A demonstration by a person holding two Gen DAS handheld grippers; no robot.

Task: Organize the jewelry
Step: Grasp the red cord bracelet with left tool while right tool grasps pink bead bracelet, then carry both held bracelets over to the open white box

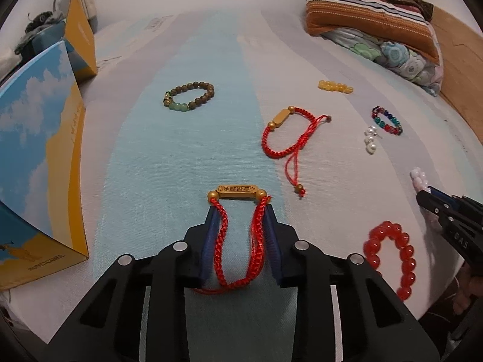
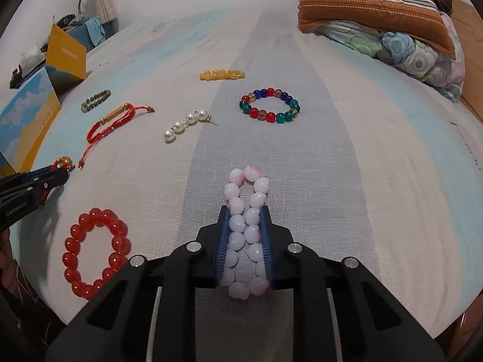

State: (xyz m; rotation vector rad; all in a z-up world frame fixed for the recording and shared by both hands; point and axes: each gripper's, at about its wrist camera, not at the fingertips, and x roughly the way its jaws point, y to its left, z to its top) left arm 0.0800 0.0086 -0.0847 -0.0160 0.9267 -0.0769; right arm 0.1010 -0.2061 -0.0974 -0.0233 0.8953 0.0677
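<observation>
My left gripper [image 1: 240, 208] is shut on a red braided cord bracelet with a gold bar [image 1: 237, 192], its cords pinched between the blue pads. My right gripper [image 2: 244, 209] is shut on a pale pink bead bracelet [image 2: 245, 229], squeezed into a narrow loop. On the striped bed sheet lie a second red cord bracelet [image 1: 285, 132], a brown and green bead bracelet [image 1: 189, 96], a yellow bead bracelet [image 2: 222, 74], a multicolour bead bracelet [image 2: 269, 105], pearl earrings [image 2: 184, 125] and a red bead bracelet [image 2: 95, 244].
An open blue and yellow cardboard box [image 1: 39, 163] stands at the left, its lid [image 2: 67, 55] raised behind. A stack of folded blankets and pillows [image 2: 383, 18] lies at the far right. The bed's front edge runs just below both grippers.
</observation>
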